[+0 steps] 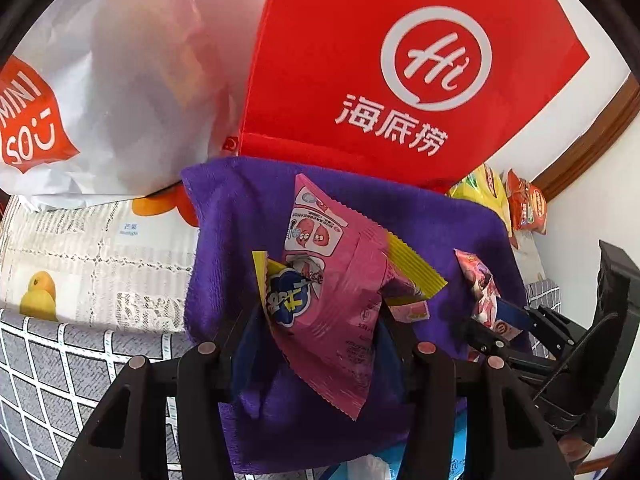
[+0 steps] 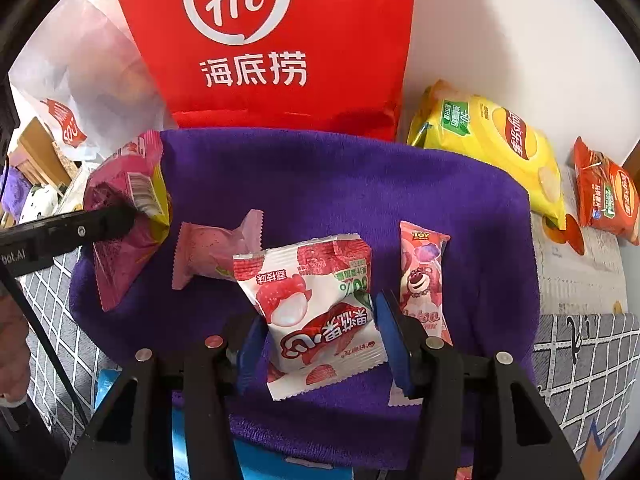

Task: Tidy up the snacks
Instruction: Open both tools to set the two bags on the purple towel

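My left gripper (image 1: 320, 316) is shut on a pink-and-yellow snack packet (image 1: 332, 280), held above a purple towel (image 1: 232, 216). It shows at the left of the right wrist view (image 2: 124, 216). My right gripper (image 2: 316, 328) is shut on a white-and-red lychee jelly packet (image 2: 316, 300) over the same towel (image 2: 340, 184); it appears at the right of the left wrist view (image 1: 486, 300). A small pink packet (image 2: 212, 252) and a pink Toy Story bear packet (image 2: 422, 276) lie on the towel.
A red Haidilao bag (image 2: 280, 40) stands behind the towel, also in the left wrist view (image 1: 380, 60). A white Miniso bag (image 1: 100, 80) stands to its left. A yellow chip bag (image 2: 500, 148) and an orange snack bag (image 2: 604, 192) lie at the right by the wall.
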Motion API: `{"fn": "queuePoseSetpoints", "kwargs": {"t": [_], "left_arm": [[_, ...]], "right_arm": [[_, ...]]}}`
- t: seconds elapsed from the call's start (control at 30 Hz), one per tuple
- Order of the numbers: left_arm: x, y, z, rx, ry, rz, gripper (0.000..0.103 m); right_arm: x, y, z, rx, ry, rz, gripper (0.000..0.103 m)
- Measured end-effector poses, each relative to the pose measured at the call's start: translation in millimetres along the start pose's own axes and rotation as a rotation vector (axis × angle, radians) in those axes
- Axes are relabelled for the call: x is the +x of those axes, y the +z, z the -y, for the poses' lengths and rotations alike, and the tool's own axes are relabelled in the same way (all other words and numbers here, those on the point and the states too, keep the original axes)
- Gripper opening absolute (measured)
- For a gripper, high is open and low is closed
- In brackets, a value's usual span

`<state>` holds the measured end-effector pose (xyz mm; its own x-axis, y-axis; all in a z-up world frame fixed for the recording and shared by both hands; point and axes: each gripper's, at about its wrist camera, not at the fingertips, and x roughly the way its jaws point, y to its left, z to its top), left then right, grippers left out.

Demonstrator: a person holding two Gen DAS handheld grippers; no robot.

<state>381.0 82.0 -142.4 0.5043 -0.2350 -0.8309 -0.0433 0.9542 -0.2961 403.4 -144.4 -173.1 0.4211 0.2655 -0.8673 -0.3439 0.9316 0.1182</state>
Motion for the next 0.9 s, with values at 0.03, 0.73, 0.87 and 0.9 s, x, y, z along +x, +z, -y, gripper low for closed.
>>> {"fn": "queuePoseSetpoints", "kwargs": {"t": [0.03,0.73,0.87,0.9], "left_arm": [[1,0,2,0.003,0.001,-0.002,0.051],[-12,-1,15,0.035,-0.003,0.021,0.075],[-26,-1,20,0.05,-0.022,0.041,0.075],[-30,-2,21,0.053,-0.028,0.047,0.075]], "right_arm": [[0,1,0,0.001,-0.002,0.004,0.053],[-60,11,11,0.065,-0.013,0.186,0.065],[-87,4,13,0.12,-0.005,0.264,0.065],[-96,0,13,0.12,-0.014,0.28,0.065]]}}
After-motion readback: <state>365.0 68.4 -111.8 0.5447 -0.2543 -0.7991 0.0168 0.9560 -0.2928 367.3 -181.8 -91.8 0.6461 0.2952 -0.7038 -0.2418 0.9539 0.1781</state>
